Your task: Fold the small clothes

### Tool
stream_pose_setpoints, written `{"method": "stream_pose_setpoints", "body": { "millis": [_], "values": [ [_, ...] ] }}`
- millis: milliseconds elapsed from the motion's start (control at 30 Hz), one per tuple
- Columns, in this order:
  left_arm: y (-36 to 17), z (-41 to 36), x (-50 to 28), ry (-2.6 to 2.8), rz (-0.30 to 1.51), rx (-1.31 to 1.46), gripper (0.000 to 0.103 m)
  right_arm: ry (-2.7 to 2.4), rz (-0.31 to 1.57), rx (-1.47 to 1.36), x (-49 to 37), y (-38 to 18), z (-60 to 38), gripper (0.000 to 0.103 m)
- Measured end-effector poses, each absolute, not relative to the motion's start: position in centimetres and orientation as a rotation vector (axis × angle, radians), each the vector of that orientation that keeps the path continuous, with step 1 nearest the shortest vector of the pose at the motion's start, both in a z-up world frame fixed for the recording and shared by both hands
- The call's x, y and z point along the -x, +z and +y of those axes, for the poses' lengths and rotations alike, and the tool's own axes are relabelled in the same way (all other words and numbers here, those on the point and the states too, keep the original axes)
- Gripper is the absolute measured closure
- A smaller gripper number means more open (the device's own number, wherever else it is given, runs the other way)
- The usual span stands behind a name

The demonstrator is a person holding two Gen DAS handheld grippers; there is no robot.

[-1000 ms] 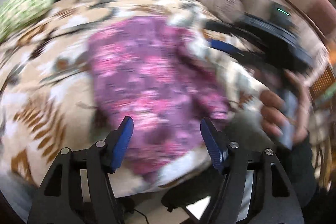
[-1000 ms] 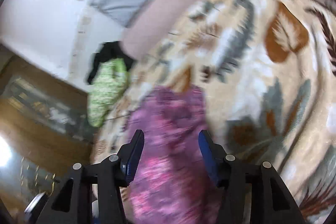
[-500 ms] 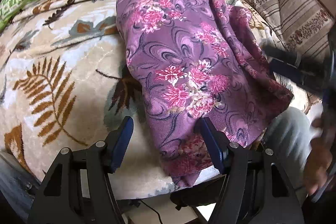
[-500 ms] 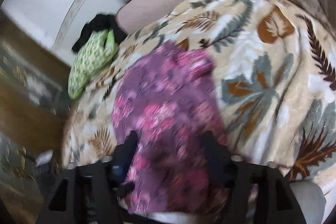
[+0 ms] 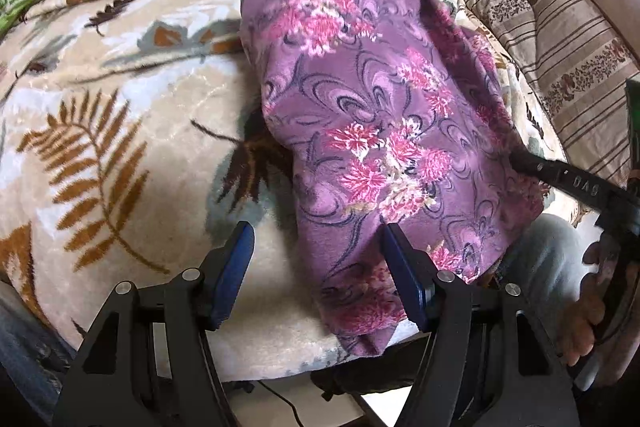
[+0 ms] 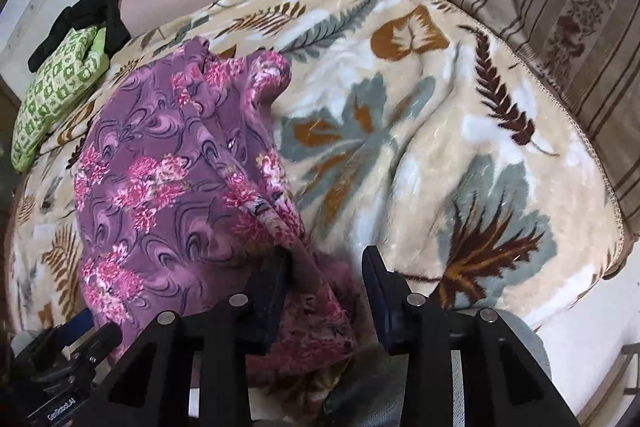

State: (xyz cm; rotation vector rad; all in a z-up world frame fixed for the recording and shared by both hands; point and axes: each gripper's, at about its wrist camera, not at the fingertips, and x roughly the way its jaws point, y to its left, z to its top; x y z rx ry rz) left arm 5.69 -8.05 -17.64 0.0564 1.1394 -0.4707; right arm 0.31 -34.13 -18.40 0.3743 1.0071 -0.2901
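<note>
We hold our left claw (image 5: 316, 259) above the near edge of a bed covered by a cream blanket (image 5: 120, 131) printed with brown and grey leaves. Its blue pads stand released, well apart. The purple flowered cloth (image 5: 380, 131) lies ahead of this claw and a little to its right, stretching away across the blanket; its near end hangs over the bed's edge. The right pad sits over the cloth's near part, while the left pad is over bare blanket, so only the cloth's left margin falls between the two. Neither pad presses on the fabric as far as we can see.

Our right claw (image 6: 324, 287) comes in at the cloth's (image 6: 168, 179) opposite side. Its jaws have just been closing, and a bunched fold of the purple fabric lies between them, against the left finger. A gap shows between the fabric and the right finger, so we read this claw as not yet clenched on the cloth. In the left view its dark finger reaches the cloth's right edge, with our hand (image 5: 600, 311) on the handle behind it.

A green patterned cushion (image 6: 56, 87) sits far ahead and to the left of both claws, with something black just behind it. A striped pillow (image 6: 540, 7) lies beyond the blanket to the right.
</note>
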Motion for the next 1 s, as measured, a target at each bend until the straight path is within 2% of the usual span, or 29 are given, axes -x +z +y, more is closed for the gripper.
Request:
{"method": "stream_pose_setpoints", "body": {
  "millis": [67,100,233,300,433,467,567,767,867,933,1000],
  "values": [
    [-16.7,-7.5,-5.7,-0.475,1.109,-0.045,0.036,-0.242,0.947,-0.414,-0.3,-17.4,-34.3,0.066],
    [-16.3,-7.1,-5.9,-0.479,1.091,-0.027,0.036,-0.177,0.913,-0.464,-0.7,-17.1,-34.5,0.056],
    [-14.8,-5.2,-8.3,-0.454,1.076,0.086,0.036,0.102,0.78,-0.664,-1.9,-15.8,-36.2,0.043],
    [-14.8,-4.7,-10.6,-0.453,1.112,0.135,0.036,0.129,0.773,-0.627,-3.7,-15.3,-36.2,0.015],
    [-16.3,-5.8,-15.7,-0.529,1.205,0.173,0.036,0.147,0.92,-0.62,-10.2,-18.0,-37.5,0.014],
    [-16.8,-6.0,-16.4,-0.52,1.218,0.173,0.036,0.156,0.948,-0.605,-11.0,-18.5,-37.5,0.015],
    [-17.8,-5.9,-16.9,-0.528,1.217,0.199,0.036,0.04,0.987,-0.482,-12.1,-18.7,-37.0,0.032],
    [-18.2,-6.1,-17.4,-0.551,1.208,0.216,0.036,0.096,0.881,-0.269,-12.9,-13.5,-33.8,0.032],
    [-17.3,-6.7,-19.0,-0.555,1.208,0.226,0.036,0.136,0.941,-0.229,-16.8,-14.0,-33.0,0.065],
    [-16.1,-7.2,-20.1,-0.563,1.175,0.218,0.036,0.133,0.956,-0.237,-19.4,-15.3,-33.3,0.065],
    [-15.5,-8.3,-21.4,-0.58,1.138,0.182,0.036,0.07,0.967,-0.243,-20.6,-16.6,-34.2,0.072]
  ]
}}
